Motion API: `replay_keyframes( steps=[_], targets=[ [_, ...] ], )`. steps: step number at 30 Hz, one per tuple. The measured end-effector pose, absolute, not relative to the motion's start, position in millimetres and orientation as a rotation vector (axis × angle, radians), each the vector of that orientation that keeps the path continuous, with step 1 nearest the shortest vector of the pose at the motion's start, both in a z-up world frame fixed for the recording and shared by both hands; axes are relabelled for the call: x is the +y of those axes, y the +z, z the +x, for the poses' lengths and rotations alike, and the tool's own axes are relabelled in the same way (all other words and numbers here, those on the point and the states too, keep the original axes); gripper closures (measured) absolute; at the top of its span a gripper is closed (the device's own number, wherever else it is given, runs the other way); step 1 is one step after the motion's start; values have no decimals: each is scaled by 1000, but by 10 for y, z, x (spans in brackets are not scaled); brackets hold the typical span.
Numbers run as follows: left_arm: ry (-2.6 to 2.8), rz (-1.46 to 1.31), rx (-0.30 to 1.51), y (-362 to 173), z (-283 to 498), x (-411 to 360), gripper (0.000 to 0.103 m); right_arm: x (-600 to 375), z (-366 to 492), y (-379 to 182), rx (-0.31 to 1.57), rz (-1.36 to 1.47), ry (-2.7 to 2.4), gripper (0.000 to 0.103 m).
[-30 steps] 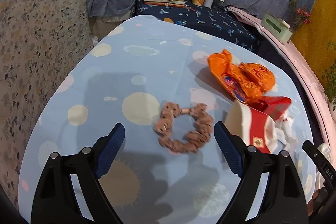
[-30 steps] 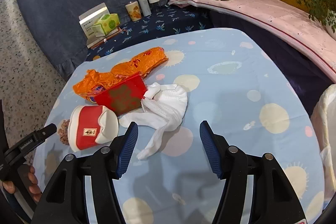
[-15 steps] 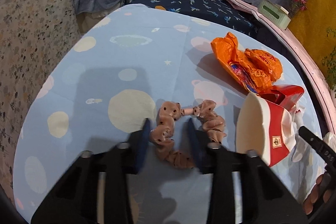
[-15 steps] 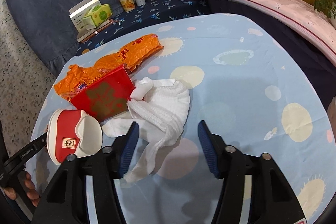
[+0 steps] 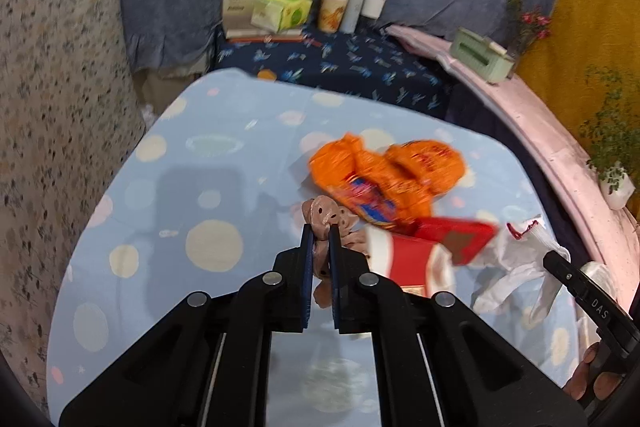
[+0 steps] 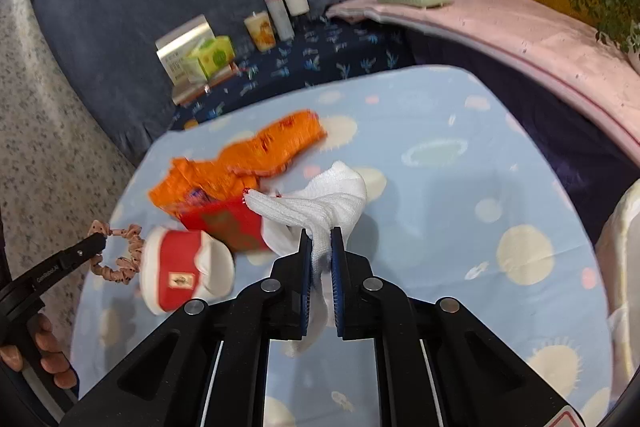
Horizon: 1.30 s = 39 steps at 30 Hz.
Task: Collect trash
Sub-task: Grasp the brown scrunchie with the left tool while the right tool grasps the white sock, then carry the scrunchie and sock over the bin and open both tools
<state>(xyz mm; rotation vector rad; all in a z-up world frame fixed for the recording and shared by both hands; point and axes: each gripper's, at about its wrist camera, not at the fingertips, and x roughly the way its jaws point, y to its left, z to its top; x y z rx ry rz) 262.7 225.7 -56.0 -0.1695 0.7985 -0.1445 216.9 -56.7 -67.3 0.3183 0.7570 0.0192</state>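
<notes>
In the left wrist view, we are holding the left tool (image 5: 319, 239) clamped narrowly on the pink scrunchie (image 5: 325, 213), whose loop is bunching between the blue pads so it can be lifted from the blue spotted worktop (image 5: 200, 195); the tool is pointing forward and slightly down, just near of the orange wrapper (image 5: 384, 171), with the red and white cup (image 5: 412, 261) and red packet (image 5: 456, 235) to its right. In the right wrist view, we are gripping the white cloth (image 6: 320, 203) with the right tool (image 6: 320, 251), closed tight on a fold so the rest is draping forward; this tool is also angling down over the worktop, with the cup, packet and wrapper lying to the left. We judge both pieces are being gathered at once.
</notes>
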Motion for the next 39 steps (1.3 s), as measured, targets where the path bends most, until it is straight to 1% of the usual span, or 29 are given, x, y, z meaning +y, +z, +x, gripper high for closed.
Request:
replay_keyframes(
  steps=[9,17,27,39],
  targets=[
    [-260,-144,694,147,2268,1584,96,-911,1658,110,589,333,22,94],
    [-380,-89,649,469,1895,829,96,-1358,1142,518,488,330,-25,94],
    [-517,-12,643,557,1507,-93,96,-2022,631,566,444,367,-120,94],
    [-677,56,690,368,1188,-1100,96,-2786,223,341,463,424,-258,94]
  ],
)
